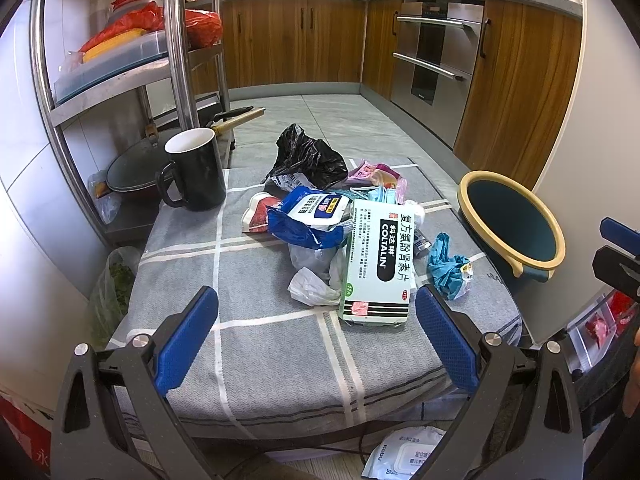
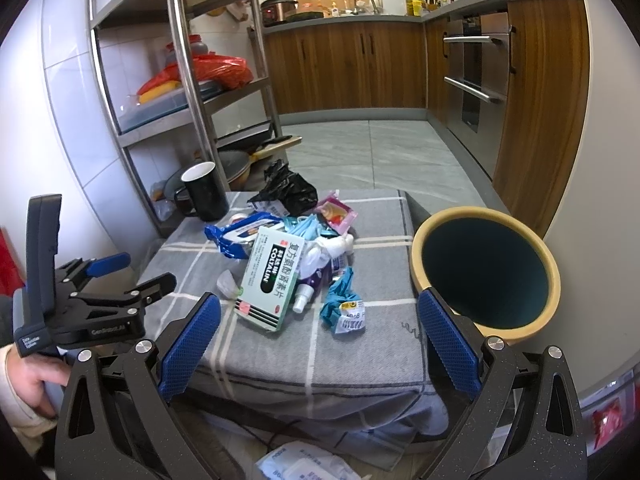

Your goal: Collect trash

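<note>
A heap of trash lies on a grey checked cloth (image 1: 260, 344) (image 2: 360, 356): a pale green medicine box (image 1: 378, 264) (image 2: 272, 280), a blue wipes pack (image 1: 310, 216) (image 2: 240, 234), a black plastic bag (image 1: 308, 156) (image 2: 288, 190), a crumpled teal glove (image 1: 444, 264) (image 2: 338, 296), a white plastic scrap (image 1: 312, 286) and a small spray bottle (image 2: 304, 296). A teal bin with a yellow rim (image 1: 516, 220) (image 2: 486, 268) stands at the cloth's right edge. My left gripper (image 1: 316, 340) is open, short of the box. My right gripper (image 2: 320, 344) is open, nearer than the glove.
A black mug (image 1: 196, 168) (image 2: 204, 190) stands at the cloth's far left corner. A steel rack (image 1: 180, 60) (image 2: 188, 80) with pans and red bags rises on the left. Wooden cabinets and an oven (image 1: 436, 60) line the back and right. A wipes pack (image 1: 404, 456) lies on the floor below.
</note>
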